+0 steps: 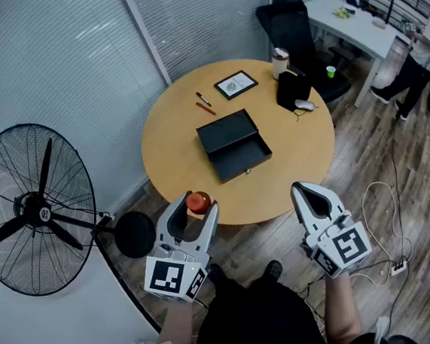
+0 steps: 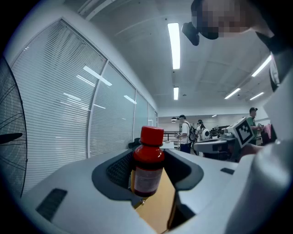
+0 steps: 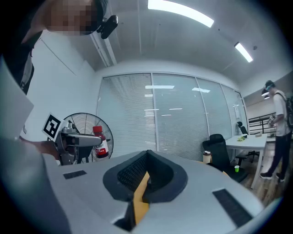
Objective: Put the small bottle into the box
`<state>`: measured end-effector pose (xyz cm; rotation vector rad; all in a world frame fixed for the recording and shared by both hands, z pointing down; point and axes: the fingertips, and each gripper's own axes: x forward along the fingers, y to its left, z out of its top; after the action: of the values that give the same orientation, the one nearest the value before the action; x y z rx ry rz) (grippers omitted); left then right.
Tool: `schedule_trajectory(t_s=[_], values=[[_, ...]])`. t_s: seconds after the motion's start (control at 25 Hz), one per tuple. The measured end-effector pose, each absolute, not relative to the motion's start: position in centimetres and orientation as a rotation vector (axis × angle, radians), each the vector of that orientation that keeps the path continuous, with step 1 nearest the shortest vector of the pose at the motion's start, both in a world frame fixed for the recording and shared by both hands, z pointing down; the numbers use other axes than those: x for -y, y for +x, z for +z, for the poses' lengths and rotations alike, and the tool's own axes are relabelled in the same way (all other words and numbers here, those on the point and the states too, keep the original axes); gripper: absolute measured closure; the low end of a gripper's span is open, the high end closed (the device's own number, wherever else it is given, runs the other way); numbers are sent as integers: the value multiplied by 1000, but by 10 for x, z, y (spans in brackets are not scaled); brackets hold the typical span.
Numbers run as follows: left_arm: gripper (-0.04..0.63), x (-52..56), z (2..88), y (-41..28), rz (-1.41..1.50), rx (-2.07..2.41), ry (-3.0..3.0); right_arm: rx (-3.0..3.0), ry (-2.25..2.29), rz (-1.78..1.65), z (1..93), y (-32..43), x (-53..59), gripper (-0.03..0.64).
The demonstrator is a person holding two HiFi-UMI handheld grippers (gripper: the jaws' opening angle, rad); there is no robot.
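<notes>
Lowest in the head view, the left gripper (image 1: 195, 212) has its fingers pinching the small bottle (image 1: 198, 201), which from above shows only as a red cap over the near rim of the round worktop (image 1: 168, 145). That gripper's own view adds what the head view hides: the bottle stands upright between the two dark finger faces, its red cap and neck rising above them and its pale label level with them. Its base hangs free, with worktop wood showing below. At lower right of the head view the right gripper (image 1: 308, 190) has its fingers pressed together with nothing between them. Its own view also catches the bottle at left, held in front of the fan (image 3: 87, 121). Only the head view shows the box (image 1: 233, 144), black with its lid open, at mid-worktop and well apart from the bottle, with a framed picture (image 1: 235, 84) and pens (image 1: 205, 103) beyond it.
</notes>
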<state>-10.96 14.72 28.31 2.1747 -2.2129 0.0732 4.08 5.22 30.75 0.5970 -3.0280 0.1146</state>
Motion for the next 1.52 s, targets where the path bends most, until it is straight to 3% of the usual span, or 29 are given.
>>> schedule_trajectory(t_s=[1.52], values=[[388,-110,322,-59,209,2172,2129,3033,529,202,331,89,-34,607]])
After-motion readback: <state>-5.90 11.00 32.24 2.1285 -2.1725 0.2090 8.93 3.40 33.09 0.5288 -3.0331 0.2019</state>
